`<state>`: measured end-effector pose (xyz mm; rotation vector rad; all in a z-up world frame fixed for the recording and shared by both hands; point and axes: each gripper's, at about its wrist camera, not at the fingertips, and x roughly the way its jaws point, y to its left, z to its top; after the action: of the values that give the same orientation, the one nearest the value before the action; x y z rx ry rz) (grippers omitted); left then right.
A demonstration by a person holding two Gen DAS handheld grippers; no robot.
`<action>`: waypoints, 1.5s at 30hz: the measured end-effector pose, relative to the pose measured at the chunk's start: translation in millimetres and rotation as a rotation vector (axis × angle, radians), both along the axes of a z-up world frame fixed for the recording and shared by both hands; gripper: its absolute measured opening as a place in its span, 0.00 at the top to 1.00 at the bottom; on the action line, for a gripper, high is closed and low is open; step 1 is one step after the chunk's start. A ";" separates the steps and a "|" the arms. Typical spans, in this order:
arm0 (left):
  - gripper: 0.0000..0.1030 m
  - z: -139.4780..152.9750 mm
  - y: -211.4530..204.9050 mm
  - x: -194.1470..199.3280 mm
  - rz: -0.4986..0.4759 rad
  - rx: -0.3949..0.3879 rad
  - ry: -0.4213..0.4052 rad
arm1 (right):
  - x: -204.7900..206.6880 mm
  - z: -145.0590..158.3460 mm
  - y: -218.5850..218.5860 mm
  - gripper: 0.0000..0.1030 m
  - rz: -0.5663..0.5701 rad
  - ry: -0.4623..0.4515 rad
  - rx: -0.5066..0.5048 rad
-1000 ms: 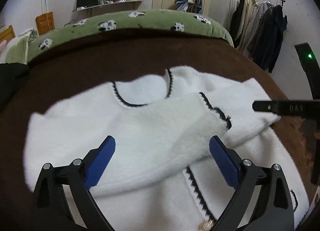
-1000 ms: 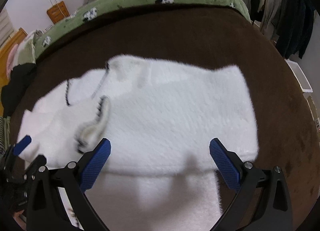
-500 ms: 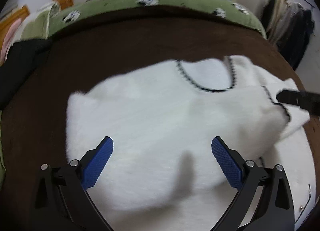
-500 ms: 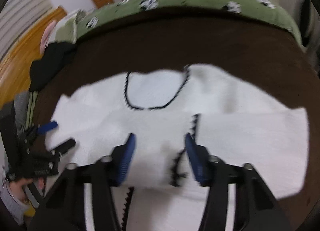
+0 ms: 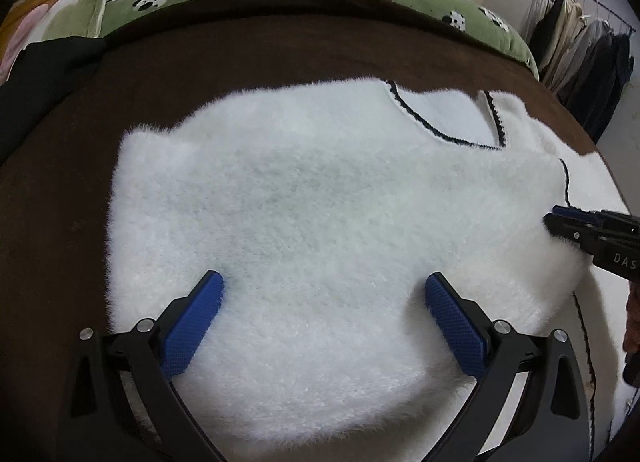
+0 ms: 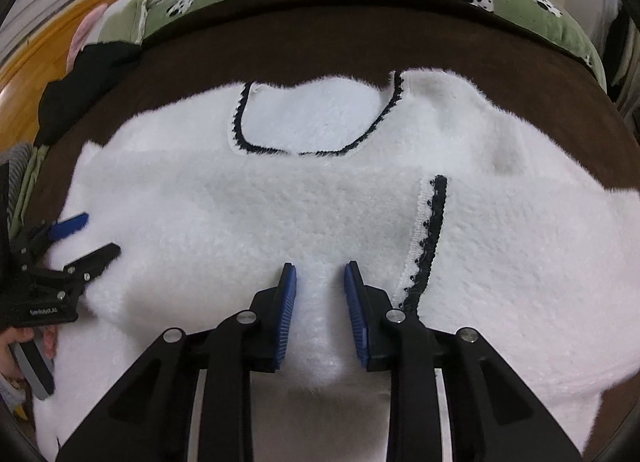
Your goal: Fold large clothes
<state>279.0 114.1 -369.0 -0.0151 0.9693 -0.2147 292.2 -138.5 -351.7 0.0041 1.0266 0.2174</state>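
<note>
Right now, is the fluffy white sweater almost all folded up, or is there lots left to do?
Not yet, about partway. Done: both sleeves lie folded across the front of the sweater, which is flat on the brown blanket. In hand: the right gripper is closing on fluffy fabric near the black-trimmed cuff, while the left gripper is wide open over the sweater. Left: folding the body up into a neat bundle.

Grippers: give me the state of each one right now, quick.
Left gripper: open, fingers spread wide over the white sweater, holding nothing.
Right gripper: nearly closed, fingers pinching a fold of the sweater.
</note>
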 end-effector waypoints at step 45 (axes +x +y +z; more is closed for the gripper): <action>0.06 25.3 39.2 -256.2 0.302 -0.014 0.315 | -246.0 27.3 -185.4 0.20 -0.204 0.351 -0.016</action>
<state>22.8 153.3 -343.7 -0.2126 1.2635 0.0622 46.2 -323.9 -324.4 0.1356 1.3679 0.0208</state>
